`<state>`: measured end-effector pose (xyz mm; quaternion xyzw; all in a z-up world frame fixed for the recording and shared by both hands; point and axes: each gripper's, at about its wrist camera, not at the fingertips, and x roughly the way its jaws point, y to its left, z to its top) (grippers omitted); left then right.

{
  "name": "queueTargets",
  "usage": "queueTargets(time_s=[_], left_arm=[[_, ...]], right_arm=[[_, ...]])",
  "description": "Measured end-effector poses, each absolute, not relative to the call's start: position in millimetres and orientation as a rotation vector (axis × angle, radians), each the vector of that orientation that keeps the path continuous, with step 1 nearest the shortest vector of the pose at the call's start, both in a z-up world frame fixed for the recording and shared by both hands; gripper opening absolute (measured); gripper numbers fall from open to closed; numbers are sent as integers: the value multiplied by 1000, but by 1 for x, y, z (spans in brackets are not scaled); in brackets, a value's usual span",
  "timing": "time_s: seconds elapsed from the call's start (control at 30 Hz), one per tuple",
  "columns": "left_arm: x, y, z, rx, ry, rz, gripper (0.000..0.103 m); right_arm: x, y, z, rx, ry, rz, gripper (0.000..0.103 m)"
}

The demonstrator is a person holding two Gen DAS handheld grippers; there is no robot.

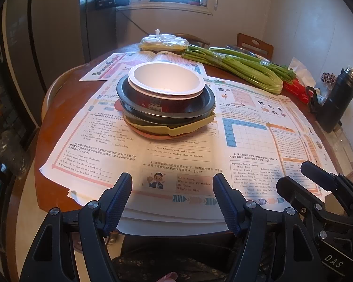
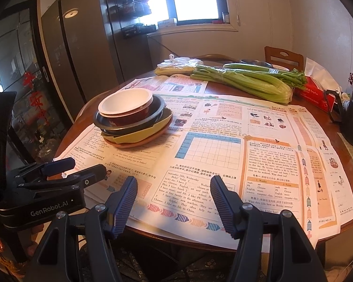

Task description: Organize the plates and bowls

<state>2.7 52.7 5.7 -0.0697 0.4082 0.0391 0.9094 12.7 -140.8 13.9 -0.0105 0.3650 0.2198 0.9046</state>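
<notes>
I see the stack (image 1: 166, 103) straight ahead of my left tongs (image 1: 172, 197), left of my right tongs (image 2: 174, 199); both gape, empty.

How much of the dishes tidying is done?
Mostly done, it seems: the white bowl sits in the dark bowls, over a yellow plate and a pink plate, one stack. The left gripper and right gripper are open, holding nothing. No loose dishes remain on the newspaper.
</notes>
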Motion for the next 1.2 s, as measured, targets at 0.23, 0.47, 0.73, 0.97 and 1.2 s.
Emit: queueTargets(time_s=[0.23, 0.47, 0.73, 0.97, 1.2], left_arm=[[0, 51, 8, -137, 838, 82, 73], [1, 49, 7, -134, 847, 79, 73], [1, 52, 3, -142, 858, 79, 73], [2, 52, 2, -139, 860, 87, 73], [2, 53, 3, -142, 852, 76, 73]], right_arm=[[9, -142, 17, -26, 742, 449, 64], [9, -145, 18, -22, 742, 442, 64], [11, -144, 15, -20, 756, 443, 64], [11, -142, 14, -22, 756, 448, 64], [11, -142, 14, -20, 744, 447, 64]])
